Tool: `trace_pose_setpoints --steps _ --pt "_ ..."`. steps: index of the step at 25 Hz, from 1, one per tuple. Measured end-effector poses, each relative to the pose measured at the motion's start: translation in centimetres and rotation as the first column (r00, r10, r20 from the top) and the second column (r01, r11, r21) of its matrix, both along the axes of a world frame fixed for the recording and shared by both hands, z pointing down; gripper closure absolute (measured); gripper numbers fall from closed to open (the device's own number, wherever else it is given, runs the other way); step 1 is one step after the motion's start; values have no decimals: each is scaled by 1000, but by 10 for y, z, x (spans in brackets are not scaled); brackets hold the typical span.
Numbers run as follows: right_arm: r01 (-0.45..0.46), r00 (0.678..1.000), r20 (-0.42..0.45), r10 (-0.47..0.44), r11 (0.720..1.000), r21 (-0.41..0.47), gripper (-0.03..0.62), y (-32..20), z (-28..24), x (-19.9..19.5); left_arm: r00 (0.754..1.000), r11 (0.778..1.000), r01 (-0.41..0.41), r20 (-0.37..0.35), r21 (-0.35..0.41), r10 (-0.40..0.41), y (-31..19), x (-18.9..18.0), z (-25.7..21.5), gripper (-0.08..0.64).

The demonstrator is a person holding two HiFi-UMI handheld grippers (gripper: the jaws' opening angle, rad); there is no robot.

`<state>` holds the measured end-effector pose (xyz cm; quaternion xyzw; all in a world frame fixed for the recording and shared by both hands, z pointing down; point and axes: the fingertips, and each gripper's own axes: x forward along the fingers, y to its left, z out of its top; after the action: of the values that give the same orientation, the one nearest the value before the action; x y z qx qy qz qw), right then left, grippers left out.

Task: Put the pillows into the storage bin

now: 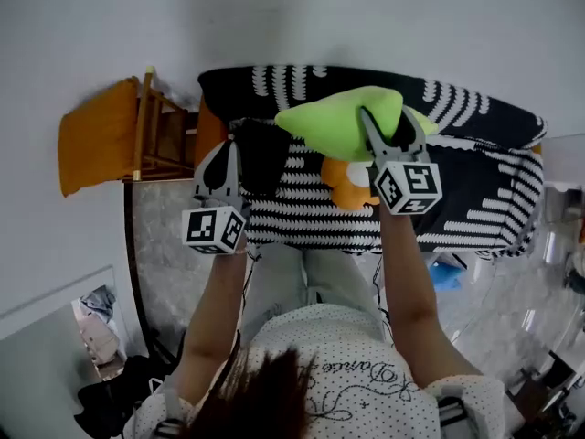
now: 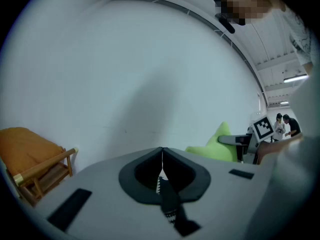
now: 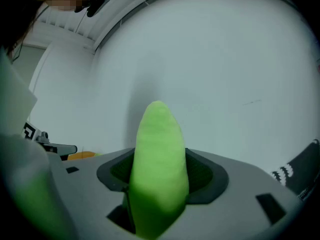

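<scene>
1. The right hand-held gripper (image 1: 388,126) has its jaws about half open, clamped on a corner of the green pillow (image 1: 334,122). The stuffing bulges up between the pads, and the rest of the pillow hangs ahead of the jaws and to their left. A pinch on a corner suits a soft, light thing, because the pads bite into the fabric rather than sliding off a broad face.
2. The left hand-held gripper (image 2: 162,158) is fully closed, tip against tip, with nothing in it. It sits level beside the right one, probably just kept out of the way, since one grip carries this pillow.
3. Below the right hand-held gripper an orange pillow (image 1: 345,183) rests on black-and-white patterned fabric (image 1: 475,190). This fabric may be the storage bin itself, though the head view is too foreshortened to be sure.
4. To the left of the left hand-held gripper stands a wooden chair (image 1: 151,140) with an orange cushion (image 1: 91,135), apart from the work.
5. Judged from this, the green pillow is held up over the patterned fabric so it can be dropped in. The orange pillow may already be in place.
</scene>
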<state>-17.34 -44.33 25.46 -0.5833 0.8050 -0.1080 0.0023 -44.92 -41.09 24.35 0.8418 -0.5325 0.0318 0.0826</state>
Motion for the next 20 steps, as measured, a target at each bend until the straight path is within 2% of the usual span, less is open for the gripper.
trace_pose_setpoints --steps 3,7,11,17,20 --pt "-23 1000 1 23 1000 5 310 20 -8 10 999 999 -34 -4 2 34 11 15 -6 554" --pt "-55 998 -39 56 998 24 310 47 -17 12 993 993 -119 -14 7 119 20 31 -10 554" --pt "-146 988 -42 146 989 7 308 74 -18 5 979 979 -201 -7 15 201 31 26 -12 554" --pt "-280 960 0 280 960 6 308 142 -27 -2 939 937 -345 23 52 344 57 30 -22 554" --pt "-356 935 8 356 934 13 308 176 -33 -2 902 900 -432 17 58 431 68 41 -25 554"
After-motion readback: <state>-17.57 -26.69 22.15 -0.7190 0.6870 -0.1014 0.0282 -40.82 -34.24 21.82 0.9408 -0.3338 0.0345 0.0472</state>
